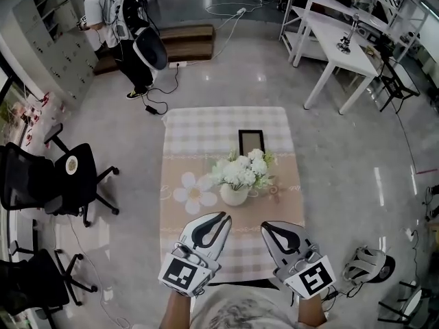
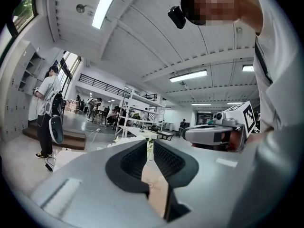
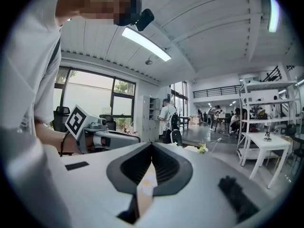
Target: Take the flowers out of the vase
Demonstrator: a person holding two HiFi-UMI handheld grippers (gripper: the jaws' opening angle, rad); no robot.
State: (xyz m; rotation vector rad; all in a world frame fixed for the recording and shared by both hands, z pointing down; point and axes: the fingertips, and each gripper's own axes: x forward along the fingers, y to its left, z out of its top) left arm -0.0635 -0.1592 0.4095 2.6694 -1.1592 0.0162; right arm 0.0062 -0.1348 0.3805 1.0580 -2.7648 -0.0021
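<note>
Both grippers sit low at the near edge of the table, aimed at the white flowers that stand in the pale vase mid-table, and neither touches anything. The left gripper has its jaws cracked just a sliver apart with nothing between them, only the bouquet showing beyond through the slit. The right gripper has its jaws pressed together and is empty as well. Here is the danger: the vase looks light and the bunch spreads wider than the pot. A pull on the flowers with the vase unheld would likely lift or tip the whole thing, and it could roll toward the dark frame lying just behind it. One gripper probably has to pin the vase while the other takes the stems, and neither stands wide enough right now to go round either. Going in at this opening would shove the vase across the cloth rather than catch it. A grab high on the blooms instead of low on the stems risks crushing petals or drawing out only part of the bunch. The two grippers also sit side by side, close together, so they could knock each other at the vase.
</note>
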